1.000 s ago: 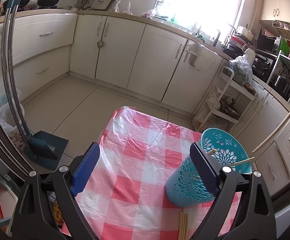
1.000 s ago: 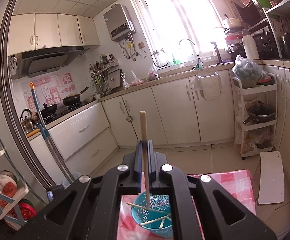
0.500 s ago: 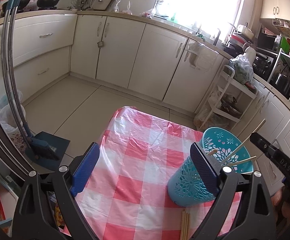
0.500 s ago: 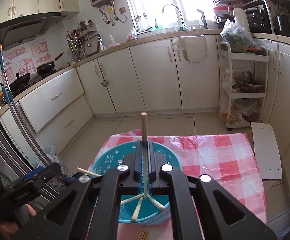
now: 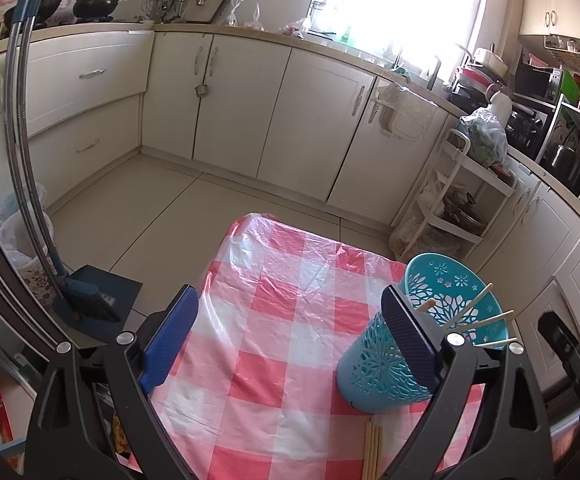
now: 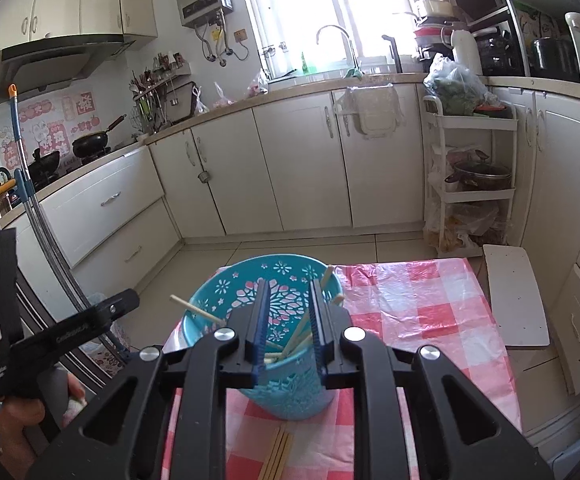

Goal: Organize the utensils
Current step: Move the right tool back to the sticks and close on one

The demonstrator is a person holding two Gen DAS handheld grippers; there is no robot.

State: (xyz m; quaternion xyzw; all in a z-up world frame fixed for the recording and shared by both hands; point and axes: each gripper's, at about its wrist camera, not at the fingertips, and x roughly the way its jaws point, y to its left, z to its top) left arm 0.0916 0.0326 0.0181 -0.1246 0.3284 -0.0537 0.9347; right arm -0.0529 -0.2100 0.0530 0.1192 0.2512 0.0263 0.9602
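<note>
A teal perforated utensil holder (image 5: pixel 386 364) (image 6: pixel 250 292) stands upright on the red-and-white checked table (image 5: pixel 274 312), with several wooden chopsticks (image 5: pixel 490 318) (image 6: pixel 196 310) leaning inside it. More chopsticks (image 5: pixel 372 452) (image 6: pixel 276 454) lie flat on the cloth in front of the holder. My left gripper (image 5: pixel 290 332) is open and empty, its right finger just beside the holder. My right gripper (image 6: pixel 289 320) is open and empty, right over the holder's mouth.
White kitchen cabinets (image 5: pixel 234 104) run along the far walls. A white rolling rack (image 5: pixel 454 200) stands right of the table. A broom and dustpan (image 5: pixel 86 300) stand on the floor to the left. A white board (image 6: pixel 516 296) lies to the right of the table.
My right gripper has lowered to the holder and opened, letting go of the chopstick it held. That chopstick now leans inside the holder. The left gripper stayed still.
</note>
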